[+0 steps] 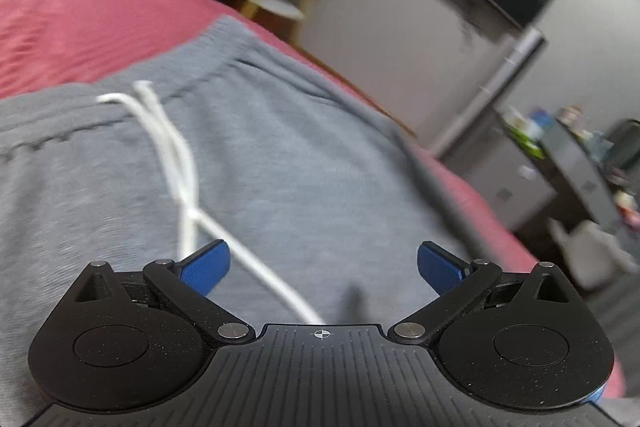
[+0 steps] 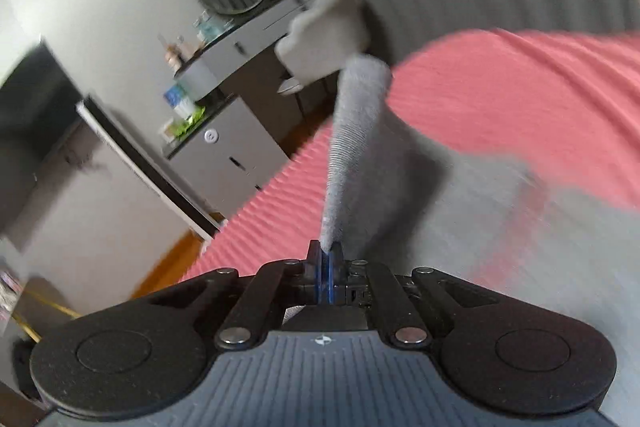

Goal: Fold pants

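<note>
grey pants, white drawstring, ribbed cuff

Bed w/ pink cover, grey pants spread on top

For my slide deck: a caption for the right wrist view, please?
Right tongs shut on a ribbed edge of the grey pants, lifted above the pink bedspread.

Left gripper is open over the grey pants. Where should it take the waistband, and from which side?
Grip the ribbed waistband at its far corner, where the pants edge meets the red cover. Come in from that outer side, clear of the white drawstring; the band lies flat and thick there.
</note>
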Demonstrator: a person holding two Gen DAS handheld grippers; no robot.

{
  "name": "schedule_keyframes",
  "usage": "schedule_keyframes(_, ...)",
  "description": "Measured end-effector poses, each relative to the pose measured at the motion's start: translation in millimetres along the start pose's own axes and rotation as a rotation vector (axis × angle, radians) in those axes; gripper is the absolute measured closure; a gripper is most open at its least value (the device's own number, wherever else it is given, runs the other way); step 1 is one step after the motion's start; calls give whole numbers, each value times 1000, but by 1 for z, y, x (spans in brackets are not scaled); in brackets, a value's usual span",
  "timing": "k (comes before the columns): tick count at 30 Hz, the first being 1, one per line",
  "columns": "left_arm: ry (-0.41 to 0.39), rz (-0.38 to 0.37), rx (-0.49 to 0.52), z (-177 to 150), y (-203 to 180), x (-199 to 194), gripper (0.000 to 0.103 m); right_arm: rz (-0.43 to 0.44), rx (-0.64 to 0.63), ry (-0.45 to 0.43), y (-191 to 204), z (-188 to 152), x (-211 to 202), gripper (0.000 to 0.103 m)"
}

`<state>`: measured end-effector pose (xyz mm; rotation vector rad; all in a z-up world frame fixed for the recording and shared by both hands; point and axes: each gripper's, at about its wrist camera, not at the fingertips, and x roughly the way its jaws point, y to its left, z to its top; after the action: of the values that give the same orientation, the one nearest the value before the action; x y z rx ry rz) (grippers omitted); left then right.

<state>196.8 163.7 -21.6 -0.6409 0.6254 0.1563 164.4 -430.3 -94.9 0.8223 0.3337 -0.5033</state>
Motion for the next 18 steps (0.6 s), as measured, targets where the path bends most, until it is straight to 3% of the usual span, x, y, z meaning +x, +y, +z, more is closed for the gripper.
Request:
schedule_keyframes(3, 32, -97, -2, 22, -13, 6, 1, -62, 66, 33, -42, -29, -14, 100)
schedule_keyframes(6, 42, -133, -5, 46, -25, 26, 1, -61, 61, 77, -54, -39, 0, 98)
schedule_keyframes(8, 66, -135, -45, 62, -29, 51, 2, -39, 26, 71, -53, -35, 7, 90)
schedule_keyframes(9, 78, -144, -71, 68, -30, 63, 4, -14, 34, 63, -54, -34, 9, 81)
schedule_keyframes(10, 101, -161, -111, 75, -29, 81, 7, 22, 59, 56, -58, -32, 12, 64)
schedule_keyframes(11, 125, -154, -151, 80, -28, 97, 17, 79, 101, 55, -63, -31, 14, 54)
schedule_keyframes(12, 141, -133, -188, 83, -27, 112, 23, 130, 136, 49, -65, -29, 17, 37)
schedule_keyframes(13, 154, -122, -206, 83, -27, 125, 24, 145, 144, 43, -58, -28, 25, 31)
schedule_keyframes(14, 164, -113, -213, 84, -28, 137, 28, 136, 129, 39, -55, -25, 28, 31)
schedule_keyframes(17, 212, -102, -201, 81, -35, 169, 54, 136, 106, 22, -54, -21, 39, 34)
schedule_keyframes(18, 228, -114, -199, 79, -37, 178, 59, 143, 117, 7, -57, -19, 39, 42)
